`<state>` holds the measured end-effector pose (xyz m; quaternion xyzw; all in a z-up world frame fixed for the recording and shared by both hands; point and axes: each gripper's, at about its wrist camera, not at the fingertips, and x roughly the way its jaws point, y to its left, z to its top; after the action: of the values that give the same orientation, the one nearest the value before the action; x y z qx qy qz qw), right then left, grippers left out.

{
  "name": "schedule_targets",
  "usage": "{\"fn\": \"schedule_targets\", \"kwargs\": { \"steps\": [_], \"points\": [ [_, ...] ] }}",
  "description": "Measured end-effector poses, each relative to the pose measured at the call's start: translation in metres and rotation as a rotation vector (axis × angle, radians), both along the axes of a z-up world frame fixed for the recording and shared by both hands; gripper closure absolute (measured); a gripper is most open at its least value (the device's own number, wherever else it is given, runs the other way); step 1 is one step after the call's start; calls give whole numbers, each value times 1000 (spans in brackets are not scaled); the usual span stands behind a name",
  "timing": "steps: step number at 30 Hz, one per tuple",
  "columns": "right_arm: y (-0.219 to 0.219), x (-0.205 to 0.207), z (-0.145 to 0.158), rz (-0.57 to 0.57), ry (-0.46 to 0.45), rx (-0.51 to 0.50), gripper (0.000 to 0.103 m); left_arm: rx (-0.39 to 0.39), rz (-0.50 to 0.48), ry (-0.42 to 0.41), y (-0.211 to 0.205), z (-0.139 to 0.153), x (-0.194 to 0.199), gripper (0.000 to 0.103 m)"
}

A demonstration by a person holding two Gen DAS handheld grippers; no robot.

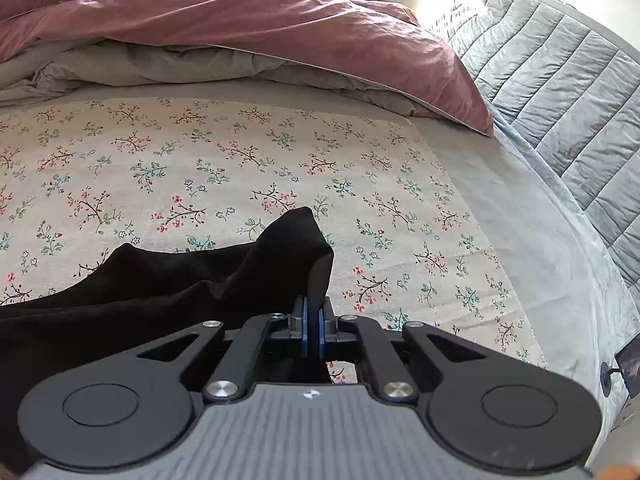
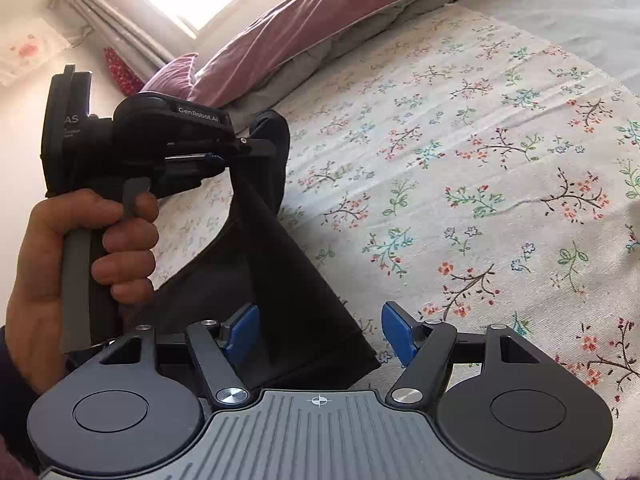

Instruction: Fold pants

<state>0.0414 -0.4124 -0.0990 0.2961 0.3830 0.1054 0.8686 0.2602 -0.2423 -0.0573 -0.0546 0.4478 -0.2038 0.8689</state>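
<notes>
The black pants point(image 1: 160, 280) lie partly on the floral sheet point(image 1: 240, 160) of the bed. My left gripper point(image 1: 313, 312) is shut on an edge of the pants and lifts it off the sheet. The right wrist view shows the same left gripper point(image 2: 256, 146) from the side, held in a hand, with the pants point(image 2: 288, 280) hanging from it in a taut fold. My right gripper point(image 2: 318, 332) is open, its blue pads point(image 2: 394, 332) wide apart, with the lower corner of the pants between them.
A pink duvet point(image 1: 240, 28) is bunched along the far side of the bed. A grey quilted cover point(image 1: 560, 80) lies to the right. A window with curtains point(image 2: 120, 28) is behind the bed.
</notes>
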Motion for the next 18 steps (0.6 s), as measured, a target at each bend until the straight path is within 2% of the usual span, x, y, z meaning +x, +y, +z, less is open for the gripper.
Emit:
{"fn": "schedule_targets", "kwargs": {
  "steps": [5, 9, 14, 16, 17, 18],
  "points": [
    [5, 7, -8, -5, 27, -34, 34, -22, 6, 7, 11, 1, 1, 102],
    [-4, 13, -10, -36, -8, -20, 33, -35, 1, 5, 19, 5, 1, 102],
    [14, 33, -21, 72, -28, 12, 30, -48, 6, 2, 30, 8, 1, 102],
    [25, 33, -22, 92, -39, 10, 45, -57, 15, 8, 35, 8, 4, 102],
    [31, 29, -20, 79, -39, -13, 71, -66, 16, 18, 38, 7, 6, 102],
    [34, 23, -19, 71, -40, -1, 87, -73, 14, 28, 38, 5, 7, 102]
  ]
}}
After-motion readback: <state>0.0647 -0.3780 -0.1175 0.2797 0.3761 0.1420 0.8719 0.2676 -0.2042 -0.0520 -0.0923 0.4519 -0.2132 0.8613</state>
